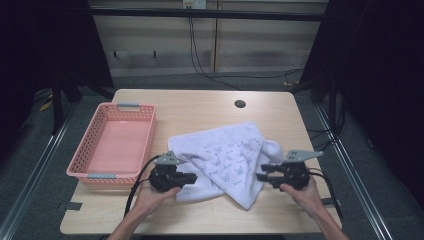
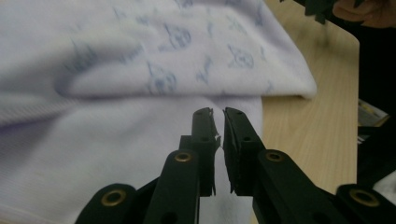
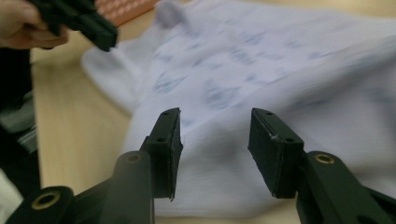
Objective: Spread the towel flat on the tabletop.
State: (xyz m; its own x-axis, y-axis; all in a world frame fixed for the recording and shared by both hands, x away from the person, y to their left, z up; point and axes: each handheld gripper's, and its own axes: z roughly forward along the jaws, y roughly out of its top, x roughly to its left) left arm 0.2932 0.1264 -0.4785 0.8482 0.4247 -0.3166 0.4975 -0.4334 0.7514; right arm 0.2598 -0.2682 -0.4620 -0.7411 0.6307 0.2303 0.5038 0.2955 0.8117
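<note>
A pale lilac towel [image 1: 225, 155] with a small blue print lies crumpled on the wooden table [image 1: 200, 107], right of centre. My left gripper [image 1: 192, 178] rests at the towel's left front edge. In the left gripper view its jaws [image 2: 218, 113] stand almost together over the cloth [image 2: 140, 70], with nothing visible between them. My right gripper [image 1: 260, 173] is at the towel's right edge. In the right gripper view its jaws [image 3: 215, 126] are spread apart, with the towel [image 3: 280, 70] lying just beyond them and nothing gripped.
A pink plastic basket [image 1: 82, 152] with grey handles stands empty at the table's left side. A dark round hole [image 1: 240, 104] sits near the table's far edge. Bare wood runs along the front edge and beside the towel [image 2: 303, 135].
</note>
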